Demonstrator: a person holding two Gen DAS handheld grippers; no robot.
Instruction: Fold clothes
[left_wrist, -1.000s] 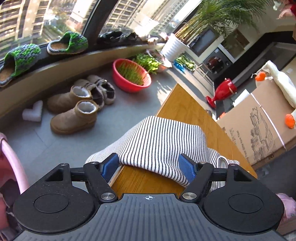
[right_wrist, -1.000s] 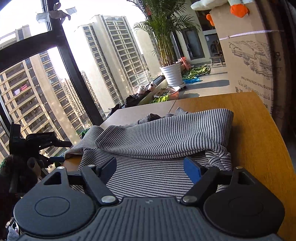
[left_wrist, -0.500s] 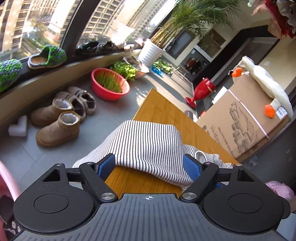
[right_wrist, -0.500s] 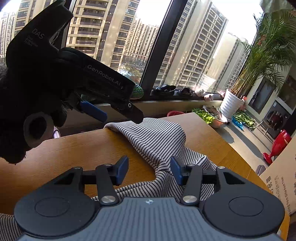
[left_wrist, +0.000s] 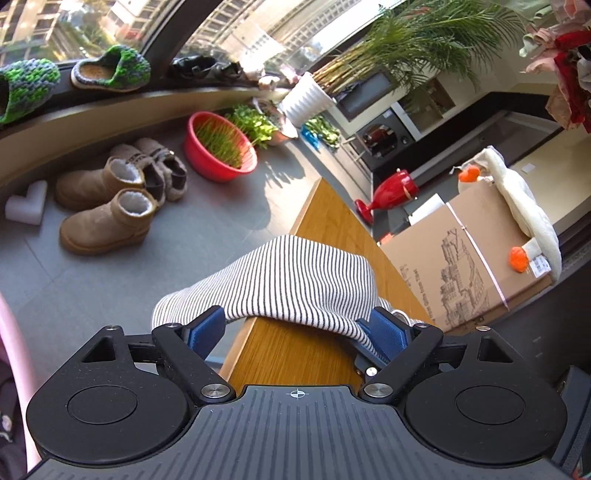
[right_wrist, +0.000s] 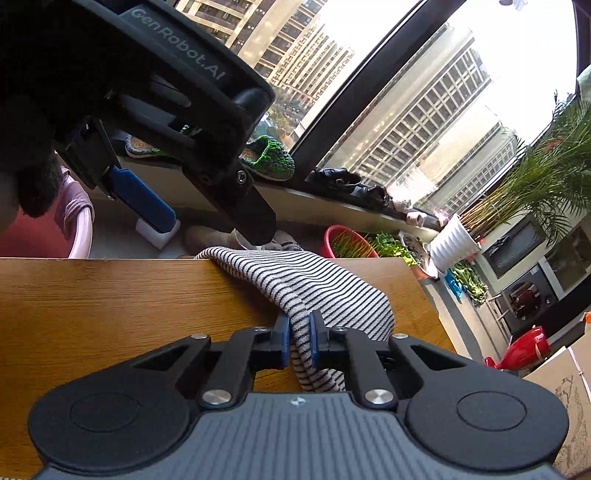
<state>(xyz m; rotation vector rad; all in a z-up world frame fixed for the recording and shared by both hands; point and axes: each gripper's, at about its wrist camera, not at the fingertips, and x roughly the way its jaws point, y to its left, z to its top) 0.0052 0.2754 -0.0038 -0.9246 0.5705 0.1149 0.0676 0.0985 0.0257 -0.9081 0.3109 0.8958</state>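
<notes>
A black-and-white striped garment (left_wrist: 295, 280) lies crumpled on the wooden table (left_wrist: 332, 221), one end drooping over the table's left edge. My left gripper (left_wrist: 295, 330) hovers just before that end with its jaws wide and still opening; the cloth edge lies between the blue pads (left_wrist: 205, 328) without being pressed. In the right wrist view my right gripper (right_wrist: 298, 332) is closing its jaws, and the pads pinch a raised fold of the striped garment (right_wrist: 317, 291). The left gripper (right_wrist: 207, 221) hangs above the cloth's far end at the table (right_wrist: 110, 295) edge.
Beyond the table's left edge the floor holds brown boots (left_wrist: 107, 221), a red basin (left_wrist: 221, 151) of greens and a white plant pot (left_wrist: 306, 99). A cardboard box (left_wrist: 461, 258) with a plush goose (left_wrist: 517, 206) stands right of the table. Knitted slippers (left_wrist: 110, 68) sit on the window sill.
My right gripper swung across the table and rolled, then its jaws closed onto a fold of the striped garment. My left gripper shifted slightly and its jaws spread wider.
</notes>
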